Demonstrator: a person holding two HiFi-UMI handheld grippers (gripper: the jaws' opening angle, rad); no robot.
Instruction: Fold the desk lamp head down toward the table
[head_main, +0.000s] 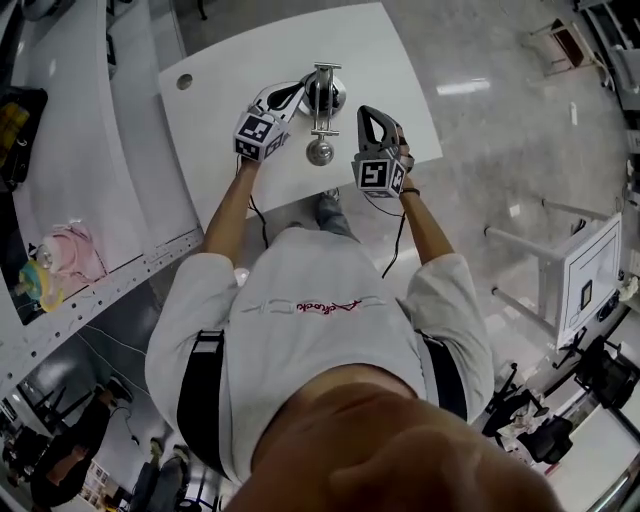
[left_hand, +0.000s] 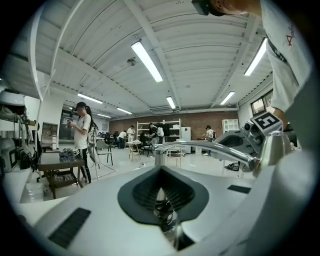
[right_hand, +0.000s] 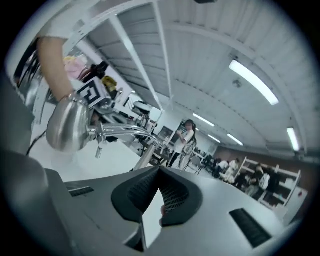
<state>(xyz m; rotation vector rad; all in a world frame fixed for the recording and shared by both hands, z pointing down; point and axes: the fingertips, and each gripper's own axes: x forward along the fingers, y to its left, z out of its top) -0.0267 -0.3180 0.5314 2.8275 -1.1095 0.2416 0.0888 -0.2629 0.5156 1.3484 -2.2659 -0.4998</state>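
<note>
A chrome desk lamp stands on the white table. Its arm lies about level, and its round head points toward the table's near edge. My left gripper is shut and empty, just left of the lamp's base. My right gripper is also shut and empty, just right of the arm. In the left gripper view the lamp arm and lamp head lie beyond the left gripper. In the right gripper view the lamp head hangs at upper left, past the right gripper.
The table has a cable hole at its far left corner, and its near edge runs close under the grippers. White benches with a pink thing stand at the left. A white stand is at the right. People stand far off in the room.
</note>
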